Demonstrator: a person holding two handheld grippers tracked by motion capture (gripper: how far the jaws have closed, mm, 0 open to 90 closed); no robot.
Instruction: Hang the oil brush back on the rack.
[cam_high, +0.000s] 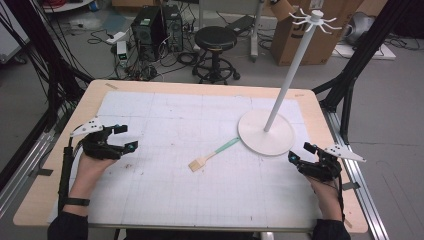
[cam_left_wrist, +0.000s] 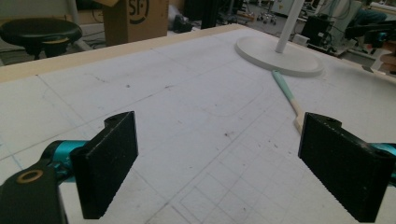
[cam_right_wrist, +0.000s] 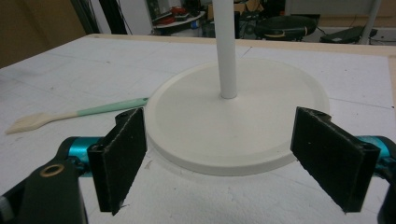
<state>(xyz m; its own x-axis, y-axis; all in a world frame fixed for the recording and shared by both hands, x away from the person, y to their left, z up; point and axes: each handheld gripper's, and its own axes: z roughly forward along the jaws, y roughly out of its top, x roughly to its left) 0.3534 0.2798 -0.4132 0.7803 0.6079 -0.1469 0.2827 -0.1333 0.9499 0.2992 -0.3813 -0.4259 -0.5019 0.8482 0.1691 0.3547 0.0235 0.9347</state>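
A small brush with a mint-green handle and a pale head lies flat on the white mat near the table's middle. Its handle tip touches the round base of a white hook stand. My left gripper rests open at the mat's left side, well apart from the brush. In its own view the left gripper has empty jaws, with the brush ahead to the right. My right gripper is open beside the base's right edge. The right gripper faces the base, and the brush lies to the left.
The stand's pole rises to a crown of hooks over the far right corner. A gridded white mat covers the wooden table. Beyond the table stand a black stool, computer cases and cardboard boxes.
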